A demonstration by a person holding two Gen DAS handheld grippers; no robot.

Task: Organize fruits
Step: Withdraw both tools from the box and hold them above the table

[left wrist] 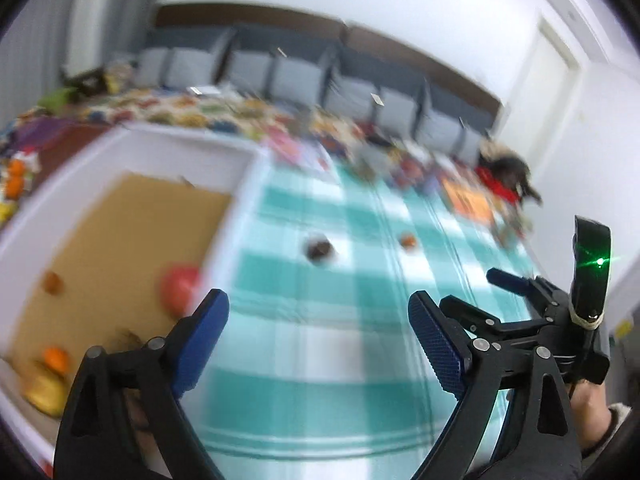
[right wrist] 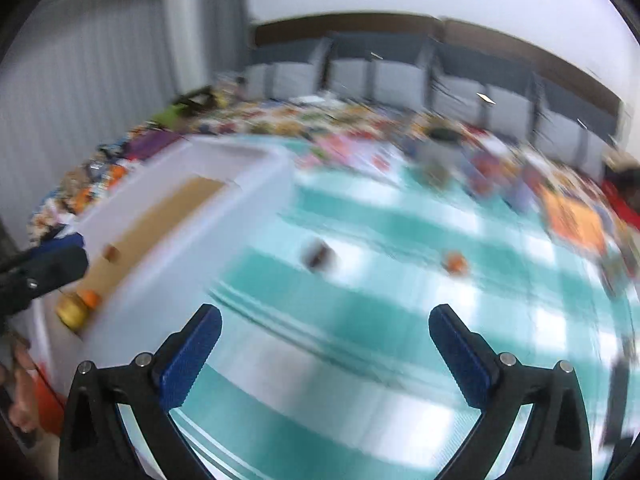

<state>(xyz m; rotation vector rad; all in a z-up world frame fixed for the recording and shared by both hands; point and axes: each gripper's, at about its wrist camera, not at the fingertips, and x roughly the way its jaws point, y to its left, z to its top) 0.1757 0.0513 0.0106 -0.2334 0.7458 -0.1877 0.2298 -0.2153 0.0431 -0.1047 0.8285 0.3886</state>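
teal checked cloth (left wrist: 320, 320) | white bin (left wrist: 224, 184) | grey chairs (left wrist: 296, 76) behind

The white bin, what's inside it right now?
White bin: cardboard liner, a red fruit, orange ones and a yellow one. The left gripper hides its near corner.

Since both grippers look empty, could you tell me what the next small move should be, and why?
Probably send the right gripper, open and empty, toward the dark fruit on the checked cloth. It and the small orange fruit are outside the white bin, where other fruits already lie.
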